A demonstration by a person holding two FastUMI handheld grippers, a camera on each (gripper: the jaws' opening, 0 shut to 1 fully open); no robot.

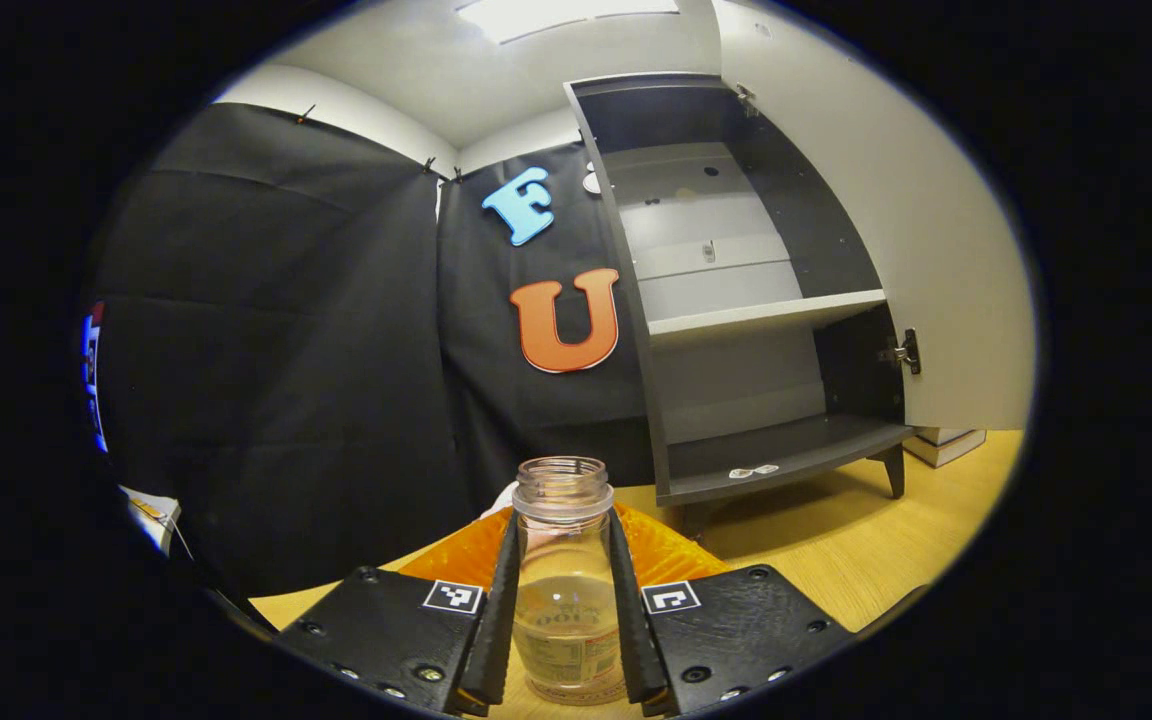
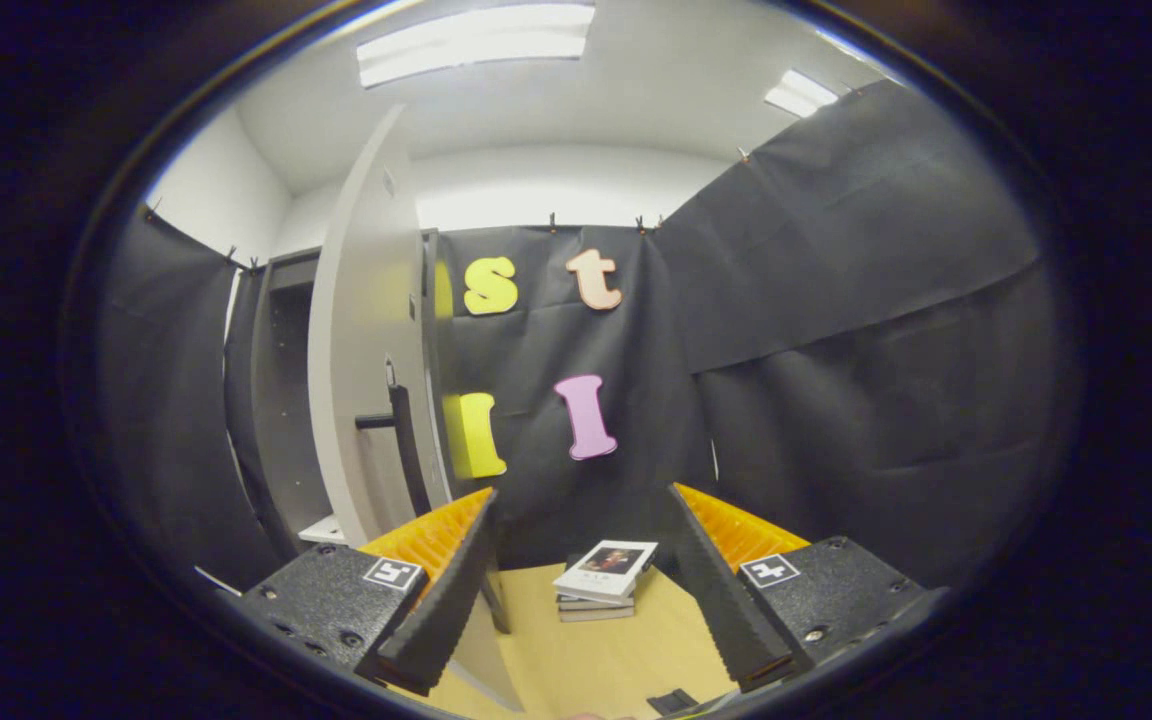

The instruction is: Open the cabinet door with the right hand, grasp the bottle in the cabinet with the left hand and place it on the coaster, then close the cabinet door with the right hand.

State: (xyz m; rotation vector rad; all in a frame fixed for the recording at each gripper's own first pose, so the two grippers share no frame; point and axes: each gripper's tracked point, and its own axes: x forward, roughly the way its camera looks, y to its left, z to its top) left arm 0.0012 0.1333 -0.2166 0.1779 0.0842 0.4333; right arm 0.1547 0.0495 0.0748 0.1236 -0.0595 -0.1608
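**Two grippers: one on the bottle, one apart by the door**

Both fingers of the left gripper (image 1: 566,610) press on the sides of a clear bottle (image 1: 564,560), which stands upright between them with its mouth uncapped. The bottle's base is low over the wooden table (image 1: 836,540); whether it touches the surface I cannot tell. No coaster can be made out under it. Beyond it the cabinet (image 1: 736,300) stands open, its shelves bare apart from a small pale item on the bottom one, and the door (image 1: 896,250) is swung out to the right.

Seen from the right gripper view, the right gripper (image 2: 581,590) has its fingers spread wide with nothing between them. The open cabinet door (image 2: 361,350) is just to its left, edge-on, with its dark handle (image 2: 396,420) facing the gripper. A stack of books (image 2: 604,580) lies on the table ahead.
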